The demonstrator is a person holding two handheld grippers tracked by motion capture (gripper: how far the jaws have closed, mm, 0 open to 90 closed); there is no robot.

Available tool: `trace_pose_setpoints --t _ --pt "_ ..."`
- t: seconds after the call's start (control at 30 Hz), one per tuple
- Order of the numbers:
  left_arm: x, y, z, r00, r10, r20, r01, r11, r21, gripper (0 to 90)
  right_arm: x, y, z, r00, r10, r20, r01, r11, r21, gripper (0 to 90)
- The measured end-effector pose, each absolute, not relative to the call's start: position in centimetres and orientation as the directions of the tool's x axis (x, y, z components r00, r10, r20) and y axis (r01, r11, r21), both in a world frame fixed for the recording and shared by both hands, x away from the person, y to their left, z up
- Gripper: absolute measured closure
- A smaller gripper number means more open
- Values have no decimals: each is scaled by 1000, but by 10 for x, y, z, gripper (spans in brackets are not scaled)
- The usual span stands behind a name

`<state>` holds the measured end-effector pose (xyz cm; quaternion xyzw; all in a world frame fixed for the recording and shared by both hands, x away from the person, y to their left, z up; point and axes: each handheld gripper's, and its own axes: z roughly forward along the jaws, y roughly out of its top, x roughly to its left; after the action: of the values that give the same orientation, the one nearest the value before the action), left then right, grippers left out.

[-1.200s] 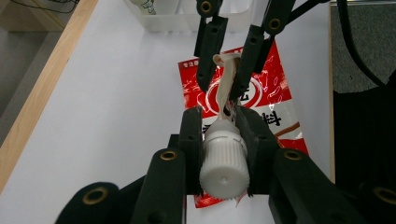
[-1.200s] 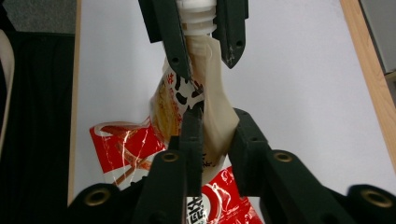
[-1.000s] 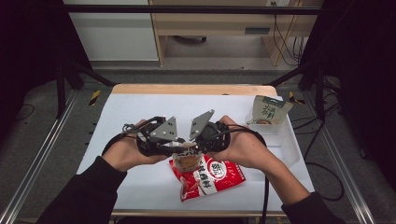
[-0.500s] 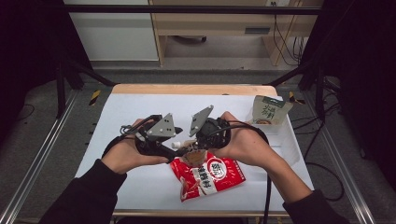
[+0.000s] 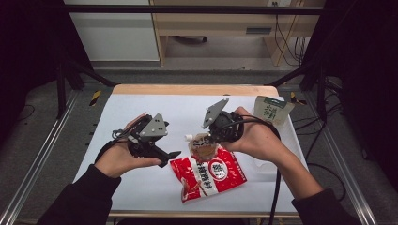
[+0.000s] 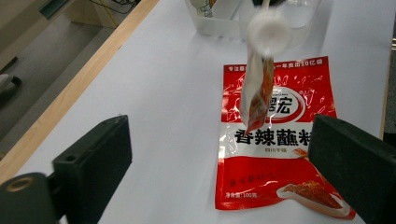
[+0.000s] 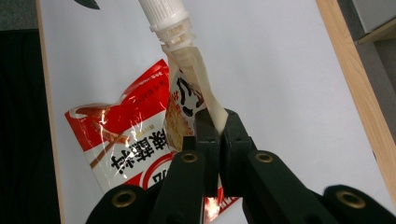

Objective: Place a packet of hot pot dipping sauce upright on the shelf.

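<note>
One worktop (image 5: 141, 112), white-covered, carries one red packet (image 5: 207, 174) lying flat and one green-and-white carton (image 5: 271, 108) at 2 o'clock from it. One spouted pouch (image 5: 202, 147) hangs above the packet's 12 o'clock end. The right gripper (image 5: 215, 138) has its jaws clamped on the pouch's lower part; the right gripper view shows the white cap (image 7: 163, 13) pointing away at 12 o'clock. The left gripper (image 5: 170, 156) sits at 9 o'clock from the pouch, its jaws having just been opening, now wide apart with nothing between them. The left gripper view shows the pouch ahead at 1 o'clock, clear of both jaws, cap toward the camera.
</note>
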<state>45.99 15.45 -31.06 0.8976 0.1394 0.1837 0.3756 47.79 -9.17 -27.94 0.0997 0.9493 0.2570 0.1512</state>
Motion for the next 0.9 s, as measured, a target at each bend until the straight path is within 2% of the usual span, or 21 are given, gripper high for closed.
trace_pose_setpoints --t 0.67,0.9 --pt "450 172 -356 885 421 200 172 -694 699 52 485 -136 -253 -906 322 -275 137 838 529 884" --pt "441 184 -377 858 474 198 207 -672 711 50 485 -150 -247 -895 329 -300 129 837 532 884"
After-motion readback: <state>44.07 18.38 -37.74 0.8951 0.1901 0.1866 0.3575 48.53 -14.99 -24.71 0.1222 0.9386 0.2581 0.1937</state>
